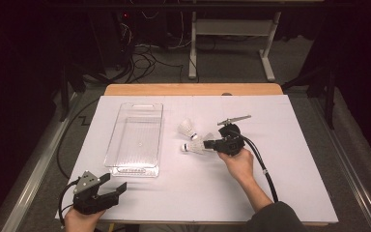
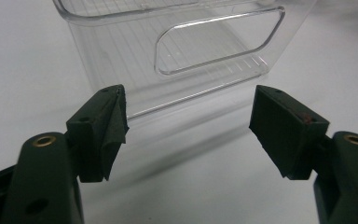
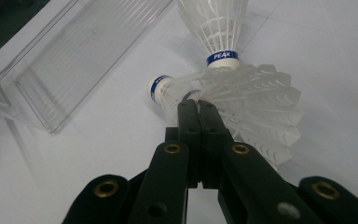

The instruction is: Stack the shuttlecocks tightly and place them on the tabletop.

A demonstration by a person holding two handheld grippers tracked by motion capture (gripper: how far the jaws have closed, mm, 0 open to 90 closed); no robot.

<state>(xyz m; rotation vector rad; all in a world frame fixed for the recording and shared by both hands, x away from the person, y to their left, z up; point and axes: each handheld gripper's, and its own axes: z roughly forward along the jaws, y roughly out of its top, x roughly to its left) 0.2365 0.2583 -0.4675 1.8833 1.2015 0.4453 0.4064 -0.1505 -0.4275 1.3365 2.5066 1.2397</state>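
Two white shuttlecocks with blue bands lie on the white sheet, right of a clear plastic bin (image 1: 135, 140). My right gripper (image 1: 211, 143) (image 3: 197, 103) is shut, its jaw tips pinching the feather skirt of the nearer shuttlecock (image 1: 193, 147) (image 3: 256, 107), which lies on its side with its cork toward the bin. The second shuttlecock (image 1: 187, 127) (image 3: 216, 25) rests just beyond, cork (image 3: 222, 59) touching the first one's skirt. My left gripper (image 1: 112, 183) (image 2: 189, 126) hovers at the table's near left corner, open and holding nothing, facing the bin's (image 2: 177, 42) near end wall.
The white sheet (image 1: 290, 159) covers a wooden table whose far edge (image 1: 193, 89) shows. Black cables trail from both grippers. A desk frame and floor cables stand beyond the table in the dark.
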